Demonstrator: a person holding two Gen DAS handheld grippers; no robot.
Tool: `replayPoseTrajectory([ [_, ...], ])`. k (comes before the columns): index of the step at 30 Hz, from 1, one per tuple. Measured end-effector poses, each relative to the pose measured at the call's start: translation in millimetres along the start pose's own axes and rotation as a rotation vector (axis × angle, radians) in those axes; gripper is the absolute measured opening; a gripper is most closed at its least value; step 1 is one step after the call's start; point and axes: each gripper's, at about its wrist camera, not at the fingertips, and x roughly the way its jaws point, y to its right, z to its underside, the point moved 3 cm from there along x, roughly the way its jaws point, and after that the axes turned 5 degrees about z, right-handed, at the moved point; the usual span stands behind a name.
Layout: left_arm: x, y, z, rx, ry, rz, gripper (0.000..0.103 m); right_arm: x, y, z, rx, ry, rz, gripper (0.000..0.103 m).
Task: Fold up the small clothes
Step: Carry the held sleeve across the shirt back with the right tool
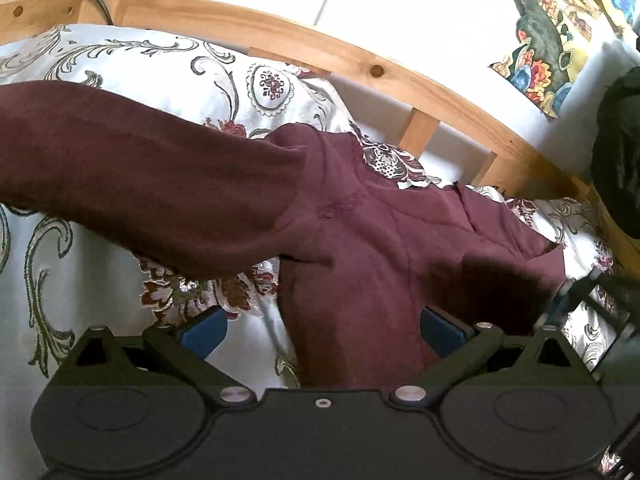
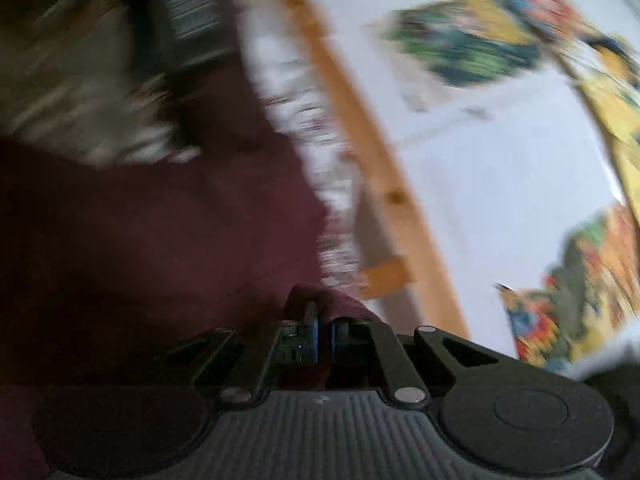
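A maroon sweatshirt (image 1: pixel 360 232) lies on a white floral bedspread (image 1: pixel 120 60), one sleeve (image 1: pixel 140 176) stretched out to the left. My left gripper (image 1: pixel 320 330) is open just above the sweatshirt's near edge, its blue pads (image 1: pixel 204 332) wide apart with cloth between them. In the blurred right wrist view my right gripper (image 2: pixel 323 330) is shut on a bunched fold of the maroon sweatshirt (image 2: pixel 160 232). The right gripper's frame shows at the right edge of the left wrist view (image 1: pixel 588 300).
A wooden bed rail (image 1: pixel 320 48) curves along the far side of the bed, and shows in the right wrist view (image 2: pixel 360 128). Colourful pictures (image 1: pixel 560 32) hang on the white wall beyond. A dark object (image 1: pixel 620 152) sits at the right.
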Motion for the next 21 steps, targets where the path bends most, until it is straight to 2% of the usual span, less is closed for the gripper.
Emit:
replayPoseTrajectory([
  [3, 1.6, -0.3, 0.9, 0.003, -0.005, 0.001, 0.102, 10.5, -30.8, 5.7, -0.093, -0.023, -0.051, 0.007],
  [6, 3.1, -0.1, 1.4, 0.006, -0.009, 0.002, 0.102, 5.9, -39.2, 8.0, -0.058, -0.032, -0.102, 0.01],
  [10, 5.6, -1.1, 2.7, 0.011, -0.014, -0.001, 0.102, -3.2, -35.3, 2.9, 0.02, -0.03, -0.142, 0.041],
  [14, 7.0, -1.1, 3.7, 0.02, -0.015, -0.006, 0.102, -12.8, -41.1, -5.2, -0.033, 0.021, -0.137, 0.054],
  [17, 6.9, -1.4, 3.4, 0.022, -0.01, -0.01, 0.102, -19.8, -49.2, -7.9, -0.07, 0.044, -0.159, 0.056],
  [21, 6.8, -1.9, 3.1, 0.02, -0.007, -0.015, 0.102, -18.5, -54.9, -6.5, -0.061, 0.028, -0.196, 0.061],
])
